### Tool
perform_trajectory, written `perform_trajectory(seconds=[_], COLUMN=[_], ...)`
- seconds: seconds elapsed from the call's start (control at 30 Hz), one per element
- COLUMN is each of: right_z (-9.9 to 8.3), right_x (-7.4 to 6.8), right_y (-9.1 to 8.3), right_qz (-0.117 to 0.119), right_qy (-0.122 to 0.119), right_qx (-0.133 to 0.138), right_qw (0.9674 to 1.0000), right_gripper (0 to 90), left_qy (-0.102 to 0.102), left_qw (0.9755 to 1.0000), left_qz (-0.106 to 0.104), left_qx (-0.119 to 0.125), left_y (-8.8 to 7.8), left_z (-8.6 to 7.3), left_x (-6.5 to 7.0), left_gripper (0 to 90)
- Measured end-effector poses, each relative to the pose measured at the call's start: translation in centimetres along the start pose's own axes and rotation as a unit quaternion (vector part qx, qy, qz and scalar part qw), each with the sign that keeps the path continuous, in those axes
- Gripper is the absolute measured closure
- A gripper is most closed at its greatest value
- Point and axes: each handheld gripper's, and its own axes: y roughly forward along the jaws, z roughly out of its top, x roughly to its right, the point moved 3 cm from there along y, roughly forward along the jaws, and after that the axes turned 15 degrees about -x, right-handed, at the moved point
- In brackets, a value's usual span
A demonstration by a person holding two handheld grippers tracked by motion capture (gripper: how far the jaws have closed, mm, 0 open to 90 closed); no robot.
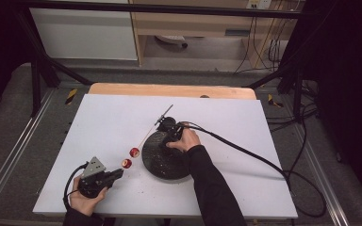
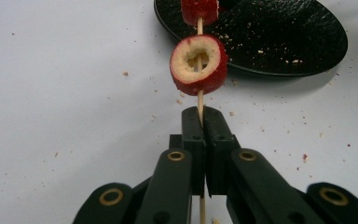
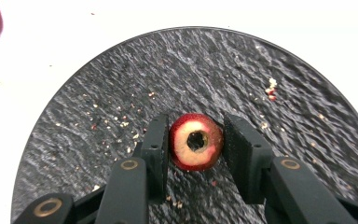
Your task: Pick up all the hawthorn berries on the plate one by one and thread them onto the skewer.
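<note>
The left hand-held gripper (image 2: 200,122) pinches a thin wooden skewer (image 2: 200,100) with two red fruit rings, while the right hand-held gripper (image 3: 196,140) squeezes a red, cored fruit ring (image 3: 196,141).

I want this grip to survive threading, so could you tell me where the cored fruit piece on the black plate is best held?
Grip the cored fruit piece across its red skin, one jaw each side, coming from over the black plate. Its hole faces outward, so side pads leave it open for the skewer.
</note>
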Motion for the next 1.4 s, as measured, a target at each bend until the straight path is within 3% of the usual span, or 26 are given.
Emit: perform_trajectory(seconds=[0.4,0.73,1.1,1.27,1.4], right_z=[-0.9,-3.7,-7.0,-8.2,-9.1], right_x=[-0.5,-0.5,-0.9,-1.3,-1.4], right_y=[-2.7,-3.6,-3.4,-3.5,-3.4], right_qz=[0.023,0.045,0.071,0.085,0.099], right_qy=[0.044,0.086,0.126,0.142,0.166], right_qx=[0.035,0.094,0.177,0.219,0.256], right_qw=[0.9981,0.9909,0.9735,0.9617,0.9472], right_gripper=[62.6,62.7,62.7,62.8,62.7], left_qy=[0.003,0.005,0.01,0.013,0.015], left_qw=[1.0,1.0,0.9999,0.9999,0.9999], left_qz=[0.001,-0.001,-0.001,-0.002,-0.003], left_qx=[0.001,0.001,0.0,0.0,0.001], left_y=[0.0,0.1,0.2,0.3,0.3], left_z=[0.0,0.1,0.2,0.2,0.3], left_x=[0.2,0.5,0.8,1.0,1.3], left_gripper=[87.9,87.9,87.9,87.9,87.9])
